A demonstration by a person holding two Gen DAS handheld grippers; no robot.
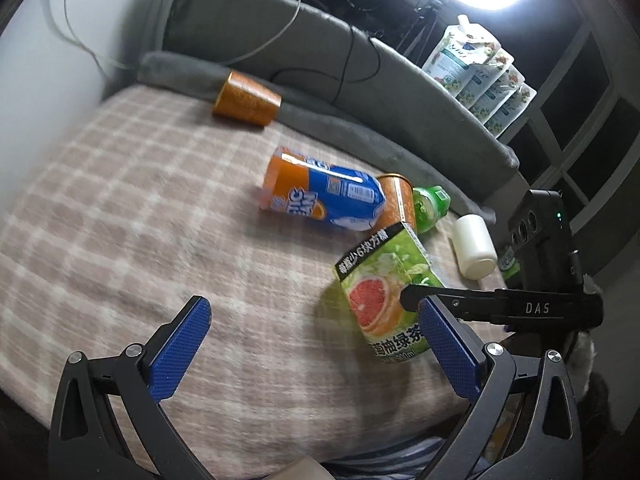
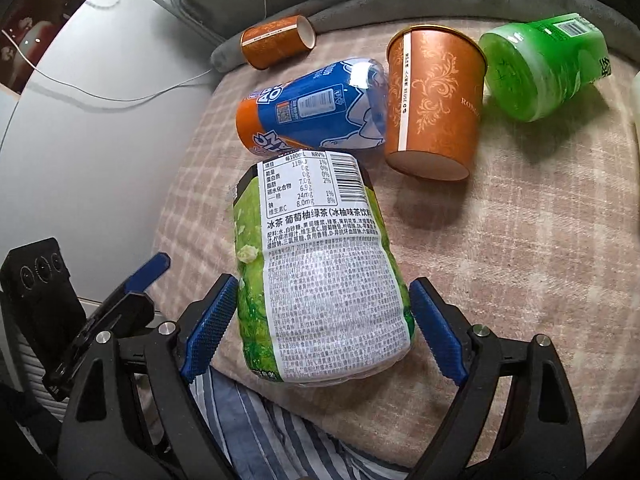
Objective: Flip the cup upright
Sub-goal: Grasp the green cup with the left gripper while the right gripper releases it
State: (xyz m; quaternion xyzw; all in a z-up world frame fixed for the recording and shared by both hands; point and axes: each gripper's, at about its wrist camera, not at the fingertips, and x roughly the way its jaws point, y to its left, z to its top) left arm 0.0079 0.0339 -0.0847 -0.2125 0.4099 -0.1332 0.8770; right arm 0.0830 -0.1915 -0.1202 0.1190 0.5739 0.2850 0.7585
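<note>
Two orange paper cups lie on the checked blanket. The larger cup (image 2: pixel 434 104) (image 1: pixel 398 202) lies tipped with its base toward the right wrist camera. The smaller cup (image 2: pixel 278 42) (image 1: pixel 246 99) lies on its side by the grey cushion. My right gripper (image 2: pixel 322 292) is open, its blue pads on either side of a green tea bottle (image 2: pixel 320 276) (image 1: pixel 384 292); whether they touch it is unclear. My left gripper (image 1: pixel 316 310) is open and empty above the blanket, to the left of that bottle.
A blue and orange bottle (image 2: pixel 316 112) (image 1: pixel 324 196) lies between the cups. A green bottle (image 2: pixel 544 64) and a white bottle (image 1: pixel 474 246) lie at the right. Grey cushion (image 1: pixel 360 80) borders the back. Refill pouches (image 1: pixel 480 80) stand on it.
</note>
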